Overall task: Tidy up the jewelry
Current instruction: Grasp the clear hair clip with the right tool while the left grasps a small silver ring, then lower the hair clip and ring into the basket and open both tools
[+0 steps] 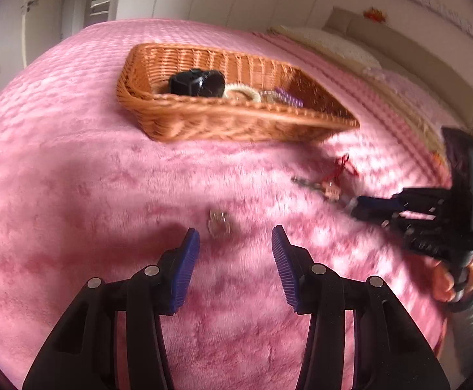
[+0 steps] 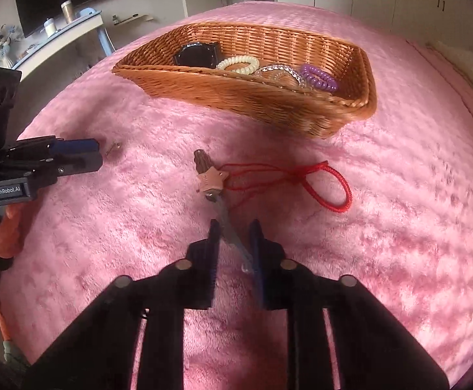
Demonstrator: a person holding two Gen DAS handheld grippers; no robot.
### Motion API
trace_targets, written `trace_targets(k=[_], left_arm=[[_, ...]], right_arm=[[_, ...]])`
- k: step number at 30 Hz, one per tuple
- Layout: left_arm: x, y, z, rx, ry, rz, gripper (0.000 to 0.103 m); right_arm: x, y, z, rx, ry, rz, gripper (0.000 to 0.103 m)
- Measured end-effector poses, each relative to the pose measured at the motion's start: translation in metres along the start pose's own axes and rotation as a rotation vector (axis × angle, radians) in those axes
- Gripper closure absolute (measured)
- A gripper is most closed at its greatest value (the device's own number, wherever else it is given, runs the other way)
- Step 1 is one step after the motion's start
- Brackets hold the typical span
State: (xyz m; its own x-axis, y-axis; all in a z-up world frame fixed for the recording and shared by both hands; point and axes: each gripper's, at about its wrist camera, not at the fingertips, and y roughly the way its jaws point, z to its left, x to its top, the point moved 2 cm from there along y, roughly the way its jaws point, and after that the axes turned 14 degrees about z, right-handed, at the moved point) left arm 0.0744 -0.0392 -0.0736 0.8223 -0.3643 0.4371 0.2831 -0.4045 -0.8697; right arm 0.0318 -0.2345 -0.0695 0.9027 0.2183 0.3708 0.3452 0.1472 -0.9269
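My left gripper [image 1: 235, 237] hangs wide open just near of a small clear trinket [image 1: 217, 224] on the pink blanket [image 1: 74, 195]. My right gripper [image 2: 235, 227] stands narrowly apart around the hairpin [image 2: 226, 214], red cord [image 2: 301, 178] trailing right; wicker basket [image 2: 269, 104] beyond.

So the right tool [image 2: 233, 247] has its fingers either side of a hairpin [image 2: 218, 195] with a red cord [image 2: 301, 178], lying on the pink bed [image 2: 399, 227]. The wicker basket [image 2: 269, 104] behind holds hair ties [image 2: 238, 64] and a black box [image 2: 197, 55].
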Motion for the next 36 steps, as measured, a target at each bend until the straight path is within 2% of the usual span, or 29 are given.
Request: trace_targets(k=[5,10,12,13,14,16,23,26,28,32,36], left_arm=[[0.005,0.005,-0.004,0.069,0.017,0.004,0.059],[0.018,0.014,0.000,0.111,-0.013,0.016,0.069],[0.020,0.018,-0.001,0.145,-0.008,0.021,0.081],[0.019,0.018,-0.003,0.161,-0.001,0.021,0.092],[0.019,0.017,-0.004,0.164,0.008,0.015,0.093],[0.018,0.014,-0.005,0.143,0.017,0.004,0.103],[0.011,-0.001,-0.016,0.115,0.073,-0.064,0.103],[0.009,-0.008,-0.023,0.147,0.107,-0.090,0.103],[0.010,-0.015,-0.024,0.139,0.116,-0.105,0.103],[0.021,-0.038,-0.030,0.117,0.126,-0.167,0.103],[0.051,-0.066,-0.042,0.120,0.150,-0.243,0.103]], right_arm=[[-0.020,-0.006,-0.011,-0.011,0.149,0.004,0.090],[-0.020,-0.001,-0.007,0.009,0.160,-0.015,0.090],[-0.018,0.003,-0.005,-0.001,0.156,-0.020,0.090],[-0.017,0.002,-0.005,-0.001,0.156,-0.028,0.092],[-0.018,0.002,-0.005,0.001,0.158,-0.034,0.096],[-0.020,0.000,-0.007,0.018,0.161,-0.050,0.096],[-0.024,-0.013,-0.007,0.040,0.174,-0.089,0.096],[-0.022,-0.023,-0.004,0.045,0.174,-0.110,0.096],[-0.019,-0.033,-0.002,0.044,0.169,-0.130,0.096],[-0.005,-0.059,-0.003,0.051,0.167,-0.189,0.096],[0.024,-0.089,-0.006,0.044,0.177,-0.267,0.096]])
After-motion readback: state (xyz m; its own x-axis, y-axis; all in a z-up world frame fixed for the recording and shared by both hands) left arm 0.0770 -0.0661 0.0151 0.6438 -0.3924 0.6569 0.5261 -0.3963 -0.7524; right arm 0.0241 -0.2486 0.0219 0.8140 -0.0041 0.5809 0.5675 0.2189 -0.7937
